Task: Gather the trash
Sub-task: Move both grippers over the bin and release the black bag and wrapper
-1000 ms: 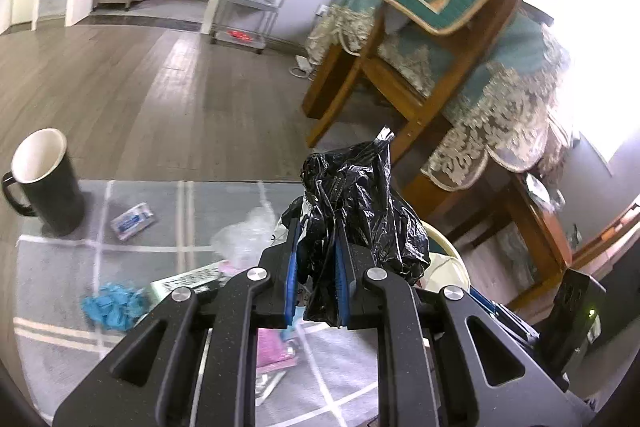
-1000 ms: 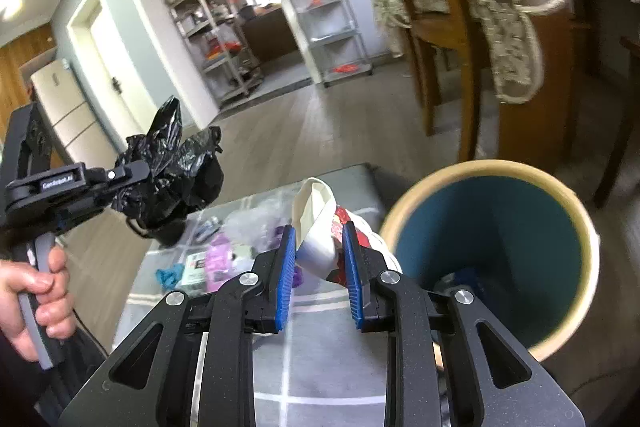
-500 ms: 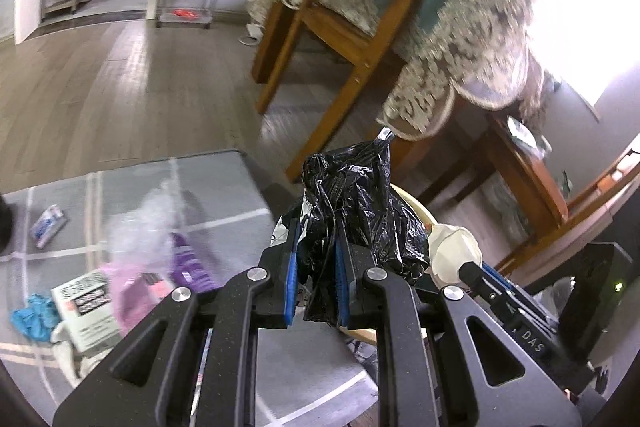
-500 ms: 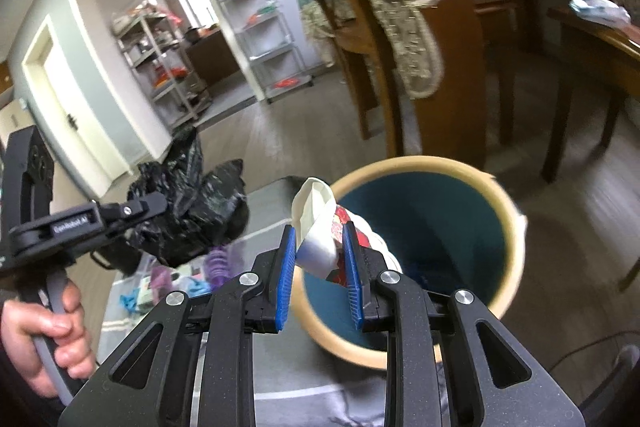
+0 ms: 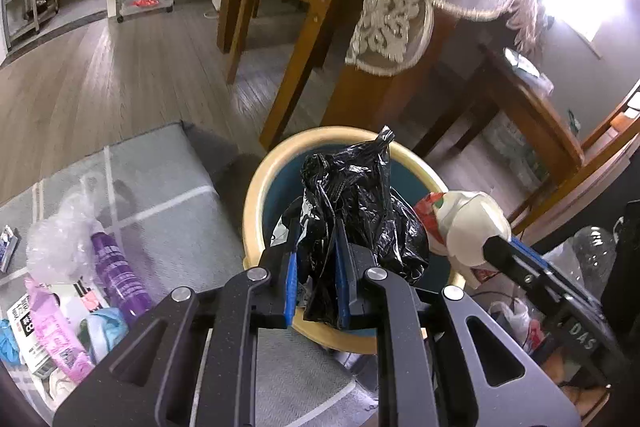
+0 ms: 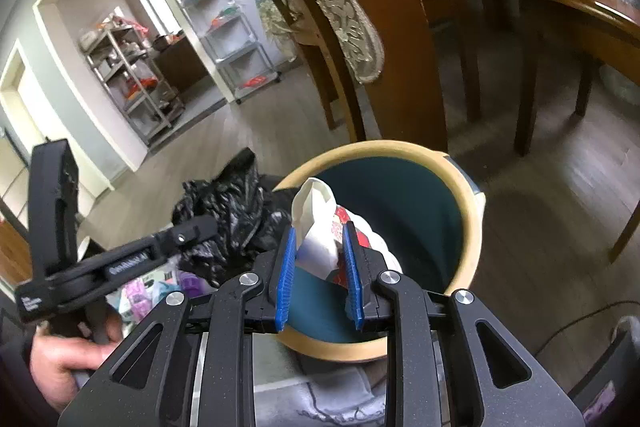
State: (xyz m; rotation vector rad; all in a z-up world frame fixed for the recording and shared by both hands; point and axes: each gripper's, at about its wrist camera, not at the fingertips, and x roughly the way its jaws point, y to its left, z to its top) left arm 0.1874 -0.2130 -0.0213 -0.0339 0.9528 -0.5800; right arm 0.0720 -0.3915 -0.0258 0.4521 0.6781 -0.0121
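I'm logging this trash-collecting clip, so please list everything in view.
black plastic bag: one, black, clamped over the bin
white wrapper: one, white and red, clamped over the bin
bin: one, tan rim, teal inside, on the floor
purple bottle: one, purple, on the grey mat
clear plastic bag: one, clear, beside the bottle
grey mat: one, grey with white lines, left of the bin
left gripper: black, blue pads
right gripper: black, blue pads
hand: one, on the left gripper's handle

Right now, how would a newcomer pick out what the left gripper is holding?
Find the round bin with the tan rim and teal inside. Over its opening, the left gripper pinches a crumpled black plastic bag; the neighbouring piece in the right gripper is white and red.
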